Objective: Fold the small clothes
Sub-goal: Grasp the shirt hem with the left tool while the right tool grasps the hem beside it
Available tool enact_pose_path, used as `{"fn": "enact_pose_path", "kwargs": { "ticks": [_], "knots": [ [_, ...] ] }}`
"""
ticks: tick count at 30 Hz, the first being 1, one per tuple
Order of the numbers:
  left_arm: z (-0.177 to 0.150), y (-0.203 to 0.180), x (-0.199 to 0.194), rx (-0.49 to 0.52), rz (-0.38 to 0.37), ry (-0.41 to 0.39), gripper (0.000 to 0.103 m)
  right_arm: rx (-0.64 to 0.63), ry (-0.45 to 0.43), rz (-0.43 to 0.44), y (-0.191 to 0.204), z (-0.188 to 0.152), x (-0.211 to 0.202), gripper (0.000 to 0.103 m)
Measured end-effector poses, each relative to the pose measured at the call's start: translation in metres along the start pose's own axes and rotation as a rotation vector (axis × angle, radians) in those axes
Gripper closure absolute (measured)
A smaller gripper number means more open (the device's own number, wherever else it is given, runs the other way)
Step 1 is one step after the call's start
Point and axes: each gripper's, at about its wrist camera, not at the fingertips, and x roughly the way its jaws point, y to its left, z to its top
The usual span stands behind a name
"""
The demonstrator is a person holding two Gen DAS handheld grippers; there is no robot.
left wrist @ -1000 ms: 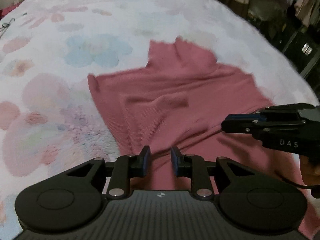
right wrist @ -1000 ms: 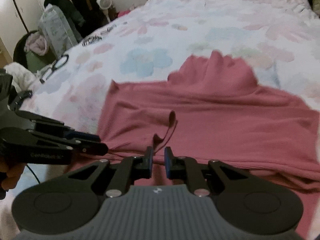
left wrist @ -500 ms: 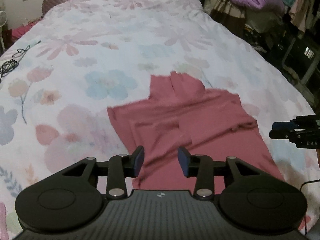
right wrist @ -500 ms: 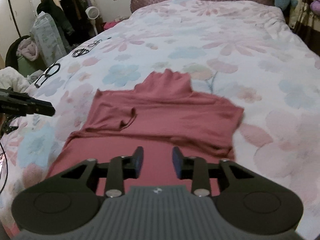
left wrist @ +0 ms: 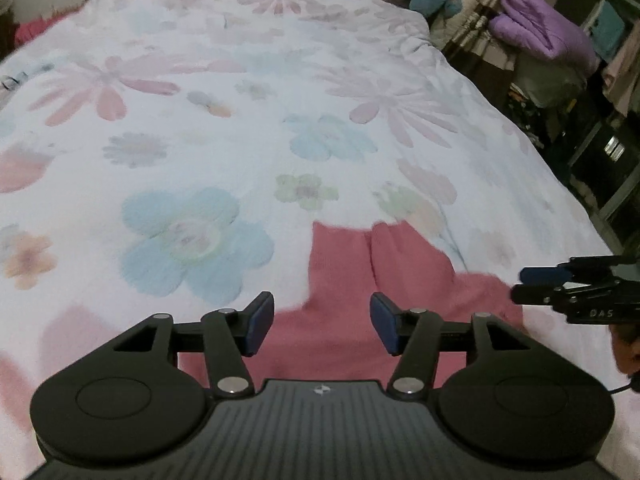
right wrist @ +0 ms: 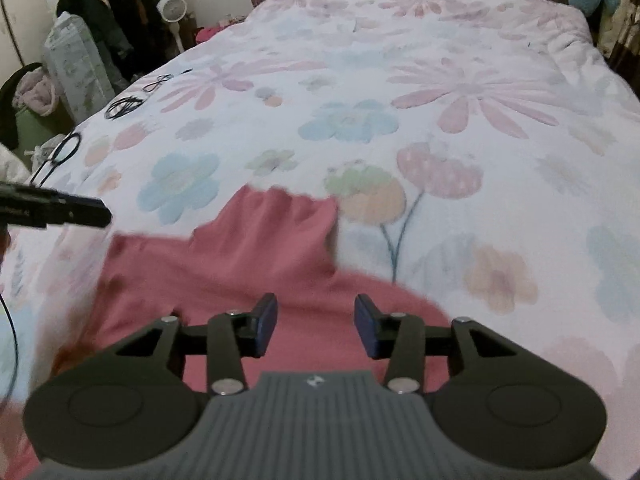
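A rose-pink turtleneck top [left wrist: 380, 280] lies flat on the flowered bedspread, collar pointing away from me; it also shows in the right wrist view [right wrist: 256, 264]. My left gripper [left wrist: 322, 328] is open and empty, raised above the top's near part. My right gripper [right wrist: 316, 328] is open and empty too, above the same garment. Each gripper shows from the side in the other's view: the right one [left wrist: 568, 288] at the right edge, the left one [right wrist: 60, 210] at the left edge. The garment's lower part is hidden under the gripper bodies.
The white flowered bedspread [right wrist: 440, 80] covers the whole bed. Black cables [right wrist: 124, 106] lie near its left edge. Hanging clothes and a fan [right wrist: 172, 8] stand left of the bed; purple bedding [left wrist: 540, 28] and shelves are to the right.
Both grippers opened wider and lifted away from the top. They pulled back, so only the collar and shoulders now show. The top lies released on the bed.
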Motion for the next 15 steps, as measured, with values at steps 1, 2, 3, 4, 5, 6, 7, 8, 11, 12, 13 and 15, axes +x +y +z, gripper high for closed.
{"fn": "enact_pose_path", "kwargs": {
  "ticks": [1,2,3,4,5,6,7,8,11,12,13,15],
  "knots": [
    [0.006,0.002,0.015,-0.005,-0.004,0.01,0.038,0.01,0.003,0.008,-0.005,0.009,0.014,0.063],
    [0.012,0.004,0.03,-0.008,-0.006,0.016,0.038,0.018,0.003,0.01,-0.009,0.018,0.026,0.063],
    [0.015,0.005,0.042,-0.008,-0.007,0.021,0.038,0.023,0.002,0.012,-0.013,0.025,0.038,0.063],
    [0.019,0.007,0.057,-0.008,-0.008,0.031,0.038,0.025,0.002,0.013,-0.016,0.032,0.051,0.063],
    [0.021,0.009,0.068,-0.011,-0.01,0.037,0.038,0.026,0.0,0.011,-0.017,0.039,0.062,0.063],
    [0.023,0.011,0.08,-0.021,-0.014,0.045,0.038,0.029,-0.003,0.019,-0.019,0.044,0.073,0.063],
    [0.023,0.013,0.089,-0.029,-0.018,0.052,0.038,0.034,-0.001,0.03,-0.021,0.048,0.083,0.063],
    [0.023,0.014,0.099,-0.035,-0.022,0.057,0.038,0.039,0.002,0.034,-0.022,0.051,0.094,0.063],
    [0.022,0.019,0.117,-0.053,-0.023,0.054,0.04,0.067,0.006,0.048,-0.025,0.057,0.12,0.065],
    [0.022,0.021,0.121,-0.069,-0.032,0.056,0.044,0.083,0.01,0.054,-0.027,0.059,0.128,0.07],
    [0.023,0.023,0.124,-0.087,-0.051,0.06,0.055,0.106,0.012,0.065,-0.03,0.059,0.135,0.082],
    [0.024,0.025,0.125,-0.105,-0.084,0.057,0.084,0.137,0.022,0.092,-0.032,0.059,0.145,0.103]
  ]
}}
